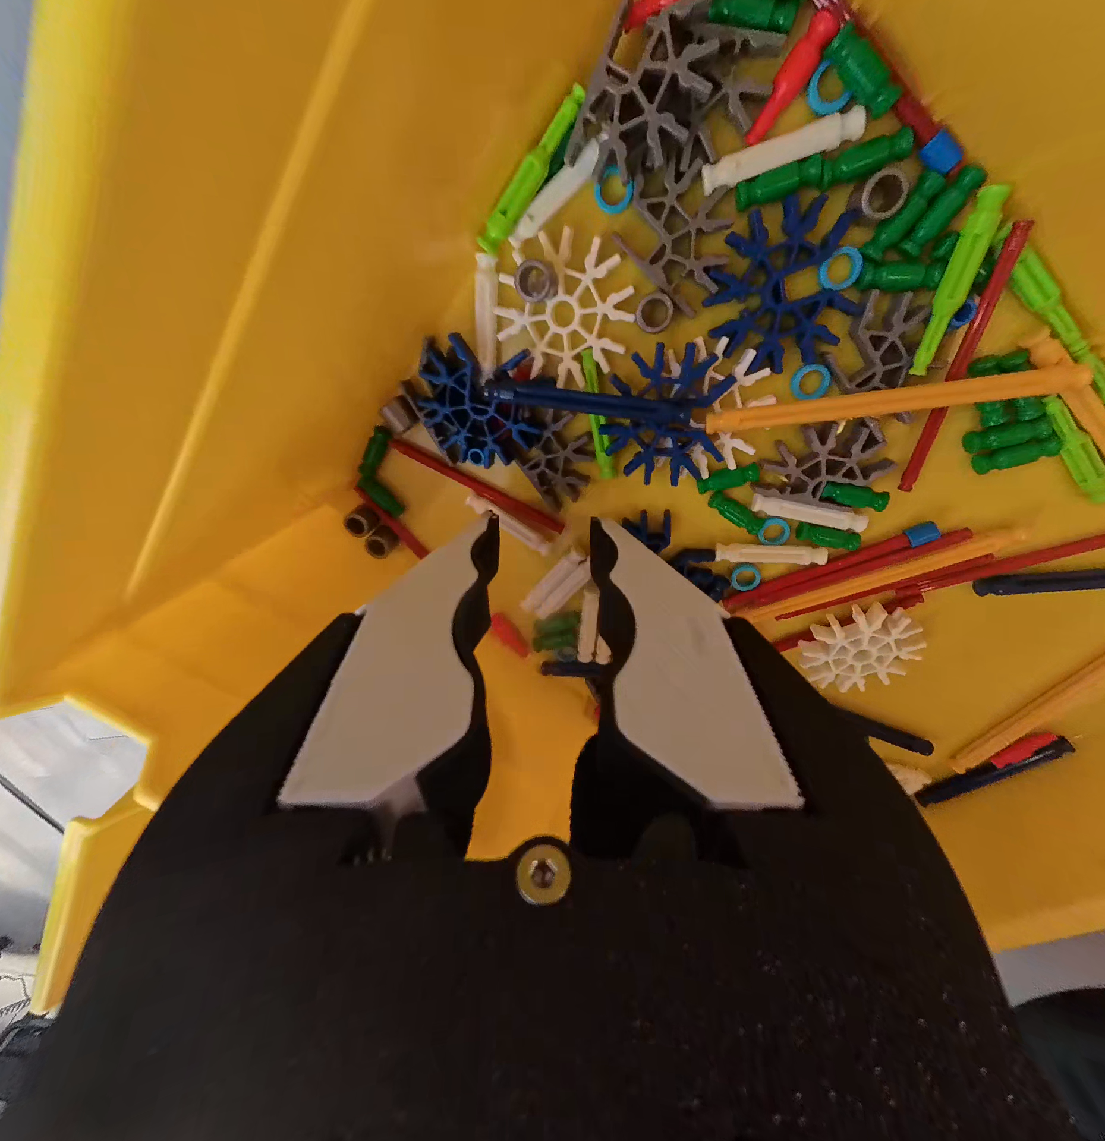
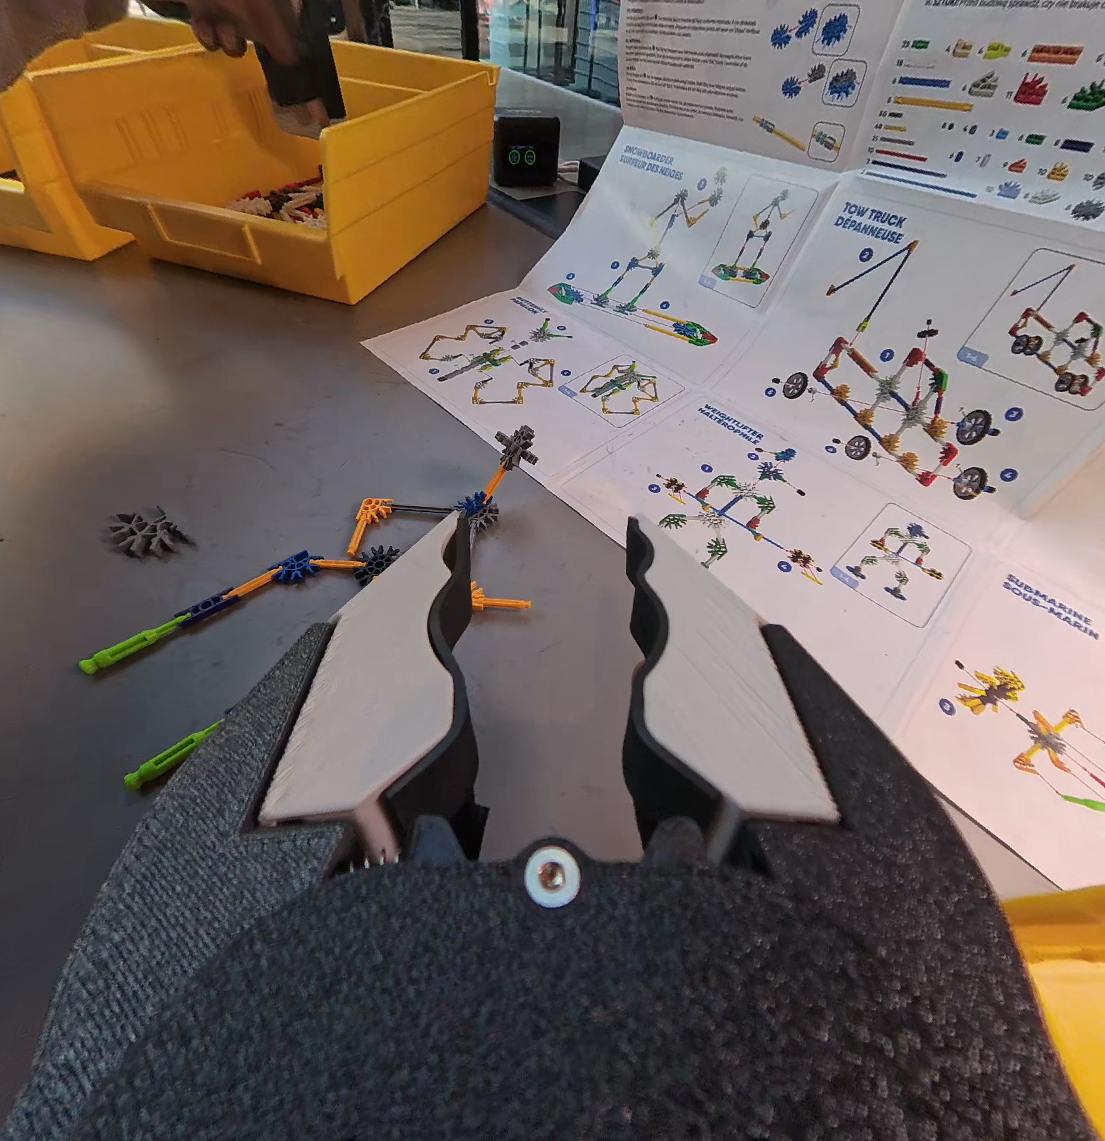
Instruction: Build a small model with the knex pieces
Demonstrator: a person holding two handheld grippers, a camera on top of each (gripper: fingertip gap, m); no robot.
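My left gripper [image 1: 543, 525] hangs in the yellow bin [image 1: 228, 309], fingers parted, empty, over white rods [image 1: 559, 580]. My right gripper [image 2: 543, 525] hovers over the worktop [image 2: 228, 370], fingers wide apart, empty, near the rod-and-connector assembly [image 2: 377, 543].

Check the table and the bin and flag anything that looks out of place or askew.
Nothing looks damaged or spilled. A lone grey snowflake connector lies on the grey table, apart from the half-built rod chain, and two lime rods lie loose nearby. In the yellow bin the pieces are a jumbled heap. Both tongs are open, holding nothing.
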